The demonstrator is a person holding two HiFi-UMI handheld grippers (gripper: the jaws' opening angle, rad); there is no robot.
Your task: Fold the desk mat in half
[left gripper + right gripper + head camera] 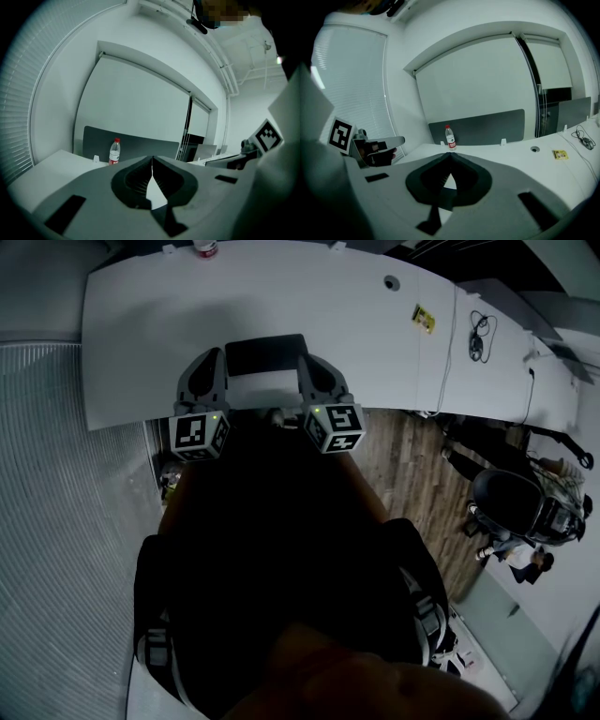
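The desk mat [265, 353] is a dark rectangle lying on the white desk [141, 324] near its front edge. My left gripper [214, 355] hovers at the mat's left side and my right gripper [310, 361] at its right side, both close to the desk edge. Each gripper's jaws are pressed together at the tips, as the left gripper view [152, 160] and the right gripper view [450, 154] show, with nothing between them. Both point up over the desk toward the far wall. The mat itself is hidden behind the jaws in both gripper views.
A water bottle [205, 248] [114, 151] [450, 137] stands at the desk's far edge before a dark divider panel [487, 125]. A yellow card [424, 318], a cable hole [391, 282] and cables [480, 334] lie to the right. People and a chair [511, 502] are on the wood floor at right.
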